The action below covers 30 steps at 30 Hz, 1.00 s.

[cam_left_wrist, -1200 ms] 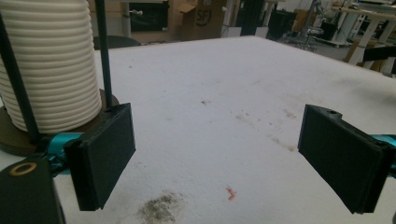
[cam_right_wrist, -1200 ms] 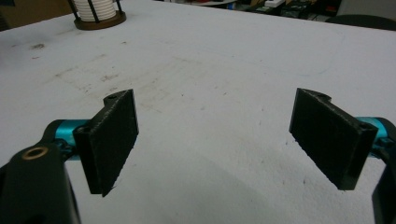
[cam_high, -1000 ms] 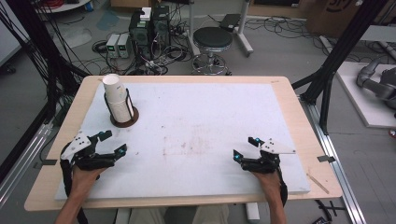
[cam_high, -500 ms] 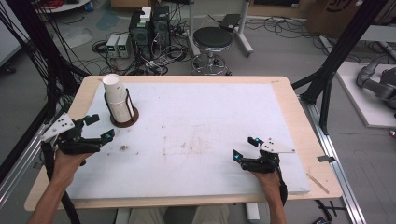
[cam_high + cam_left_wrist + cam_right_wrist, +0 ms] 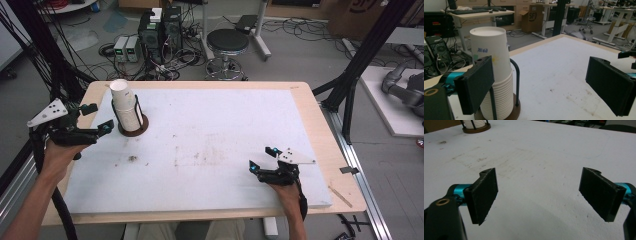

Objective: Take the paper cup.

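Wide white table [image 5: 210,150] first, with a few dark smudges near its middle and nothing on it but one fixture. That fixture sits up at about ten o'clock from the table's centre: a round brown holder [image 5: 133,129] with thin black uprights, and in it a stack of white paper cups [image 5: 125,104], nested and upright, the top one standing well proud of the rest.

Now the left gripper [image 5: 98,120], at nine o'clock, just beside that stack. Its jaws are spread wide and have just been opening, with nothing between the pads. In the left gripper view one jaw crosses in front of the cups [image 5: 495,72] (that looks like overlap in the picture; I can't confirm contact), while the other jaw stands well off over bare table.

Over at five o'clock, the right gripper [image 5: 262,160] sits low near the table edge, jaws apart and empty, well away from the cups [image 5: 476,123], which show at the far end of its own view.

My read: barely started. No cup has been taken off the stack, none stands on the open table. Left to do: close on the top cup, lift it free, set it down.
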Each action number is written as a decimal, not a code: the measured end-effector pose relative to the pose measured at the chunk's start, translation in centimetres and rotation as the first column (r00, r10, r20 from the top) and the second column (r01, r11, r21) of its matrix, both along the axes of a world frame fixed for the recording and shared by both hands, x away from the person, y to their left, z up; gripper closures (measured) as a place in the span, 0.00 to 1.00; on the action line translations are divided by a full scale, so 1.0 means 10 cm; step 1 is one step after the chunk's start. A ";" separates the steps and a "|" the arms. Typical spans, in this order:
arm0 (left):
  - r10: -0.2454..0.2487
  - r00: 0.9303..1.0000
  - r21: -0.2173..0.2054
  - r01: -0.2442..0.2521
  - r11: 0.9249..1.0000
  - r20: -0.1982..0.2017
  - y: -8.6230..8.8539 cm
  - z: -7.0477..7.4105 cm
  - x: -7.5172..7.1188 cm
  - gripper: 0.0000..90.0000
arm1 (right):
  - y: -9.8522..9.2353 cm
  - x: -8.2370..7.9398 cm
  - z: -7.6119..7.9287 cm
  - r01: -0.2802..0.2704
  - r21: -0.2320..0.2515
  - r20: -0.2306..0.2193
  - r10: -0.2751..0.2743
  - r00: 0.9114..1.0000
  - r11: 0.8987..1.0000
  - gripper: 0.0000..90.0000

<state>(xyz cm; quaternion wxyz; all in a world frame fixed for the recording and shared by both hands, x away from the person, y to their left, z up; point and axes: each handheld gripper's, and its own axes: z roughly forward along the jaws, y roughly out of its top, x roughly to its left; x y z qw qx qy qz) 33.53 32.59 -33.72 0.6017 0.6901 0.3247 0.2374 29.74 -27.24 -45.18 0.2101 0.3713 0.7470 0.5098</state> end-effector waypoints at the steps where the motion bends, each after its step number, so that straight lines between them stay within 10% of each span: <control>1: 0.000 1.000 0.000 0.000 1.000 0.000 0.00 0.00 0.00 0.09 | 0.00 0.00 0.00 0.000 0.000 0.000 0.000 1.000 1.000 0.18; 21: -0.110 0.991 0.105 0.119 0.987 -0.081 0.17 0.44 0.74 0.09 | 0.01 0.00 0.00 0.001 -0.009 0.002 -0.001 1.000 1.000 0.18; 30: -0.159 0.975 0.209 0.189 0.959 -0.155 0.20 0.63 1.02 0.09 | 0.02 0.00 0.00 0.004 -0.011 -0.001 -0.004 1.000 1.000 0.18</control>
